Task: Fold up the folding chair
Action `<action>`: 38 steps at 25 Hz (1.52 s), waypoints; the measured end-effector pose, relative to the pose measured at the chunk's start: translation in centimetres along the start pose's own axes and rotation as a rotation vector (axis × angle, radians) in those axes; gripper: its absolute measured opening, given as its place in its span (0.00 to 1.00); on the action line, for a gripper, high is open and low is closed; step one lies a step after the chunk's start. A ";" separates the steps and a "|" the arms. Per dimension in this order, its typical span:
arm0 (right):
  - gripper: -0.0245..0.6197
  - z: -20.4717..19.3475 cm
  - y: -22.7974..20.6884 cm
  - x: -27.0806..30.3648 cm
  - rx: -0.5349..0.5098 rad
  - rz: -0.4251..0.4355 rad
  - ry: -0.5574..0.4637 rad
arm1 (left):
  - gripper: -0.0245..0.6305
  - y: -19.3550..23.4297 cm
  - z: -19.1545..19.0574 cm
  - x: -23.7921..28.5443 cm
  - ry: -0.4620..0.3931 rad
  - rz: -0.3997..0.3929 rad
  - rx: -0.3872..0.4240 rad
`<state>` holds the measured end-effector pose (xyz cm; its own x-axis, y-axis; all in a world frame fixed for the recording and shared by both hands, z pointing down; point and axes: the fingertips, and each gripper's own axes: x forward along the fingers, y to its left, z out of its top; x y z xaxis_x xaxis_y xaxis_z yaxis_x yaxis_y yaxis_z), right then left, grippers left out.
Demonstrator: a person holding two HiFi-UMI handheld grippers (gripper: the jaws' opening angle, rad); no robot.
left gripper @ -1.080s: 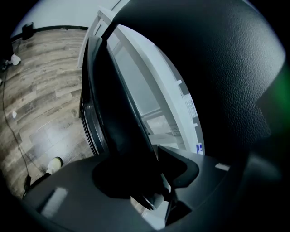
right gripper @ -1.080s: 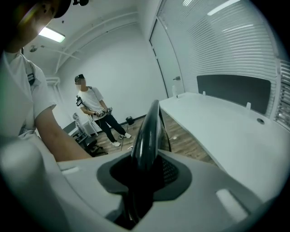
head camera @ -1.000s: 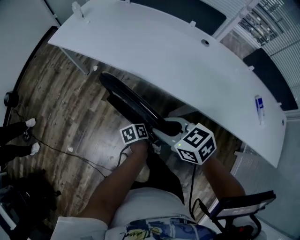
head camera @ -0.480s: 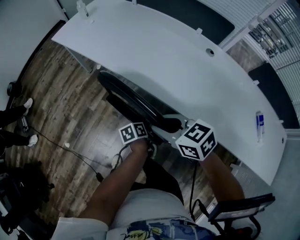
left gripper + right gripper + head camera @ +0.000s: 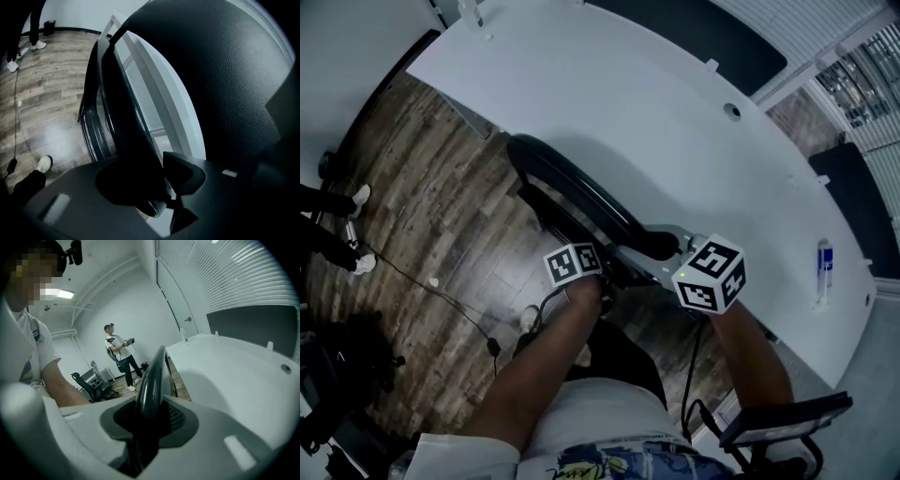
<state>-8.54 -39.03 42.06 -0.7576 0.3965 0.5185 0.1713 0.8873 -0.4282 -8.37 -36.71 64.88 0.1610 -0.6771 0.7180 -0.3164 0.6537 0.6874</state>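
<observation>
A: Where's the folding chair point(image 5: 572, 187)?
B: Centre frame, over the wood-plank floor point(image 5: 422, 216), just beside the long white table point(image 5: 675, 122).
A: Claws?
B: Left gripper point(image 5: 605, 277) and right gripper point(image 5: 661, 251) both clamp its black edge.

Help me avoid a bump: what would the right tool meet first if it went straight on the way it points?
The chair: the right tool is shut on its black rim, which runs straight ahead. The white table lies to the side, probably clear.

folding chair point(image 5: 581, 192) carried sideways, now closer under the white table point(image 5: 675, 131) edge
</observation>
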 end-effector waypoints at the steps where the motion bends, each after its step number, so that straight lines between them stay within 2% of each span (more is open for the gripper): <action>1: 0.19 0.0 -0.7 -0.3 0.002 0.000 -0.001 | 0.31 -0.4 0.1 0.4 0.000 0.000 0.001; 14: 0.18 -1.2 -4.4 -2.9 0.019 0.007 0.001 | 0.31 -2.4 -0.4 2.9 0.009 -0.040 -0.015; 22: 0.17 -2.3 -4.6 -3.6 0.000 0.010 0.003 | 0.29 -2.5 -1.3 3.2 0.025 -0.056 -0.031; 32: 0.19 -2.5 -5.4 -4.2 0.009 0.020 -0.037 | 0.30 -3.0 -1.5 3.8 0.023 -0.062 0.012; 38: 0.19 -2.4 -6.9 -4.4 -0.010 -0.024 -0.043 | 0.34 -3.6 -1.1 4.8 0.019 -0.068 0.045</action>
<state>-4.91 -46.35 44.48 -0.7877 0.3650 0.4964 0.1592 0.8989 -0.4082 -5.46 -41.96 65.95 0.2010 -0.7124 0.6724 -0.3456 0.5907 0.7292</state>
